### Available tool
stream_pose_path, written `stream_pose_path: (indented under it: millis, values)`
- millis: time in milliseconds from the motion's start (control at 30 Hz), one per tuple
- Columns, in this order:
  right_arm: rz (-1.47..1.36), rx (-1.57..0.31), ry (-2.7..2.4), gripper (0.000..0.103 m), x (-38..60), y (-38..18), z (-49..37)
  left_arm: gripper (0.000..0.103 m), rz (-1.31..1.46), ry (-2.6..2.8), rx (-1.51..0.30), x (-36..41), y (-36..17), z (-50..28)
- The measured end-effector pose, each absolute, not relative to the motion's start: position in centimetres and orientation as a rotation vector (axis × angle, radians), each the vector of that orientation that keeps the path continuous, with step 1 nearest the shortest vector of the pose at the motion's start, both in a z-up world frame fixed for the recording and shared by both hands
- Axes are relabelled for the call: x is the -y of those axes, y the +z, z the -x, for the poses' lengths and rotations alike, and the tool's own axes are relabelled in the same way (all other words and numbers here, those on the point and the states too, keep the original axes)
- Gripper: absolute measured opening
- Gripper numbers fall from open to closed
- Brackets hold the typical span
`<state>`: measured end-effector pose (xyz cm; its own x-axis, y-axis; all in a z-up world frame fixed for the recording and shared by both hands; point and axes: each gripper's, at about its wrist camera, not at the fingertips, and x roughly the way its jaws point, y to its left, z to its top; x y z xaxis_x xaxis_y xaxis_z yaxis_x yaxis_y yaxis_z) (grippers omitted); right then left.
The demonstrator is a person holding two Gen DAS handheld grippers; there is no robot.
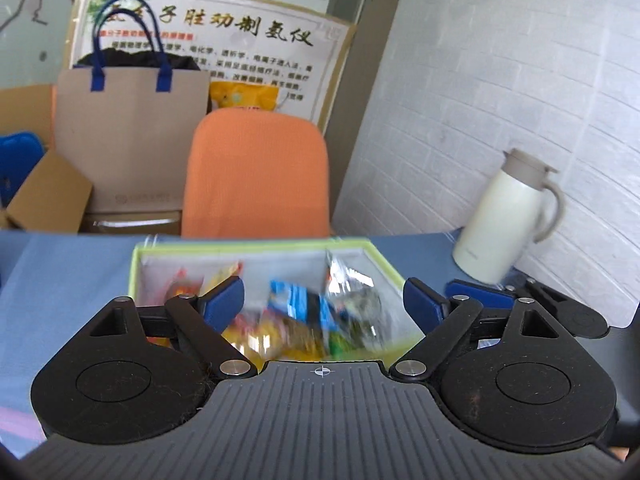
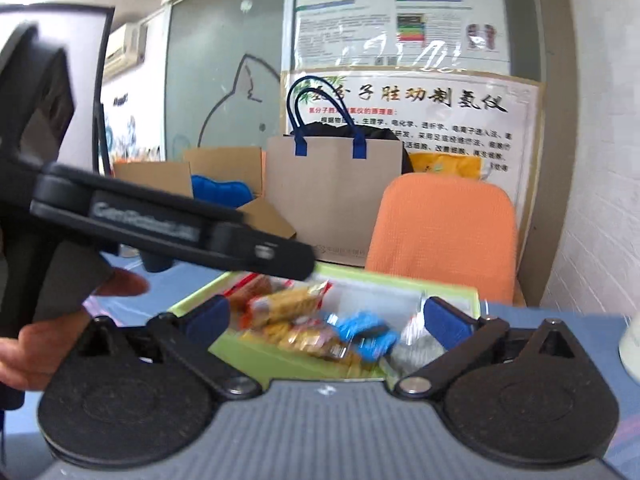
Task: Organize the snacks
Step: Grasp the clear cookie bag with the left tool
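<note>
An office corner that doubles as storage

We read it from the laminated posters [image 2: 416,120] of printed text taped to a frosted glass partition [image 2: 224,80], the orange chair [image 1: 256,176] pushed up to a blue-topped table [image 1: 68,272], the open cardboard boxes [image 2: 224,164] and paper bag [image 1: 132,136] stacked behind, a wall air conditioner [image 2: 126,46], and a cream thermos jug [image 1: 508,216] by the white brick wall [image 1: 520,80]

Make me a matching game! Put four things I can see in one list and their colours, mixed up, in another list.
Things:
1. chair
2. jug
3. snack box rim
4. bag handles

Colours:
A. dark blue
B. cream white
C. orange
D. light green

Pairs: 1-C, 2-B, 3-D, 4-A
</note>
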<state>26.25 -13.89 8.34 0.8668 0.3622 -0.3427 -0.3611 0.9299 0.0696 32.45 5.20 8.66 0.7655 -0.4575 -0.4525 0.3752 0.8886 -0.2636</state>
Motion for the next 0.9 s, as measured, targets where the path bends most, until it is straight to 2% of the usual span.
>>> stream_pose_path:
  millis: [267, 433, 667, 767, 833, 900]
  values:
    - [-0.073, -0.576, 0.434, 0.102, 11.3, 1.9, -18.0, 0.074, 0.264, -0.427, -0.709, -7.8, 1.7, -24.6]
    - [0.021, -0.628, 0.462, 0.102, 7.9, 0.1, -18.5, 0.059, 0.314, -0.433, -0.838, -7.5, -1.5, -24.4]
    - [0.099, -0.694, 0.497, 0.102, 6.2, -1.3, -20.3, 0.056, 0.158, -0.468, -0.865, -6.1, -2.4, -25.0]
    - [0.100, -0.687, 0.514, 0.100, 6.0, -1.3, -19.8, 0.039, 0.129, -0.505, -0.854, -6.0, -2.6, -24.0]
    - [0.115, -0.683, 0.523, 0.097, 5.6, -1.2, -19.1, 0.021, 0.166, -0.527, -0.857, -6.5, -2.7, -23.5]
    - [0.142, -0.674, 0.526, 0.093, 4.9, -1.1, -18.6, 0.012, 0.223, -0.548, -0.871, -6.9, -2.9, -22.9]
